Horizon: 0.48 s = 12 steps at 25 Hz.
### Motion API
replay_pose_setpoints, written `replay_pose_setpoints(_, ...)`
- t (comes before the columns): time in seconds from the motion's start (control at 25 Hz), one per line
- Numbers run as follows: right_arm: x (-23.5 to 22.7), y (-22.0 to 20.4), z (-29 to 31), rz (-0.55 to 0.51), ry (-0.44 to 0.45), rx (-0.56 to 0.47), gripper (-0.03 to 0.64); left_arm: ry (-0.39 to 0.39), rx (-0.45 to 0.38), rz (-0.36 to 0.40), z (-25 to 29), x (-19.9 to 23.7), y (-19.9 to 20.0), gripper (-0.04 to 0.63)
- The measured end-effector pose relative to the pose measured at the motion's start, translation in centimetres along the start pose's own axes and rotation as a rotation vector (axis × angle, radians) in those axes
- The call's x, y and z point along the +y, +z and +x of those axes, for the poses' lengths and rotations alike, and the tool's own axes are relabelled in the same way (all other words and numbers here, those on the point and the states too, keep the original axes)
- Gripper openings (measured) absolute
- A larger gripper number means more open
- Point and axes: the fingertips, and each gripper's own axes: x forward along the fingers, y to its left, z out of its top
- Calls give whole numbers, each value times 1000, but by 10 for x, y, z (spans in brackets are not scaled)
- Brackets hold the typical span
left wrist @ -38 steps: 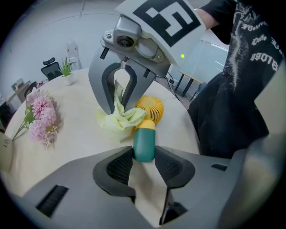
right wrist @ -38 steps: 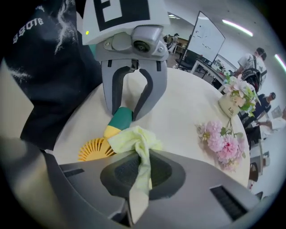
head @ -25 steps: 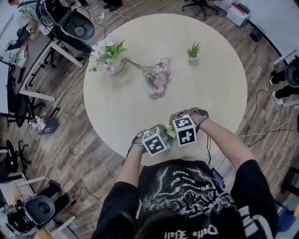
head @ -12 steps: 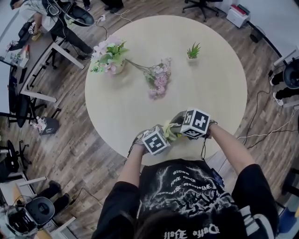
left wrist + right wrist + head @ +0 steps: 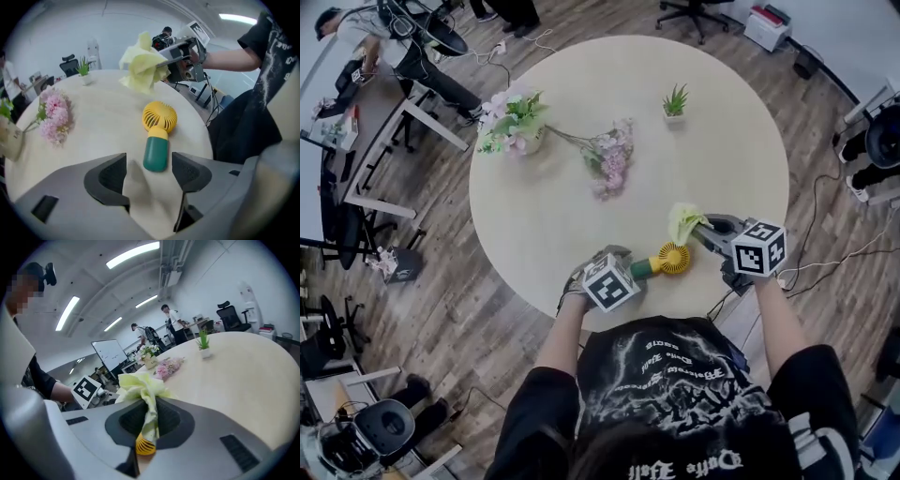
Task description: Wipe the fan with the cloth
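Fan lies on its side by the near edge of the surface, yellow head to the right, green handle toward your left tongs. Those jaws have just been opening and stand apart, with the handle's end between them, unpressed. Your right tongs are clamped on the yellow cloth, held in the air just beyond the fan's head.
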Motion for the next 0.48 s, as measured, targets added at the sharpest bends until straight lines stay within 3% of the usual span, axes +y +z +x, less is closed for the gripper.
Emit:
replay_pose_setpoints(0.08,-10,-8,-16,49,-47,-47,38,65,-16,54,-3,3,9,307)
replay_pose_setpoints(0.16,-17,-13,-29,93,-83,-96,38,82,-32,90,-2,-1,23,307)
replay_pose_setpoints(0.36,-21,-14,-58,188,-126,-233,40,40,63,173,27,-21,33,307)
replay_pose_setpoints(0.48,-21,-15,-70,217,-139,-282,40,29,97,164,35,-24,31,307)
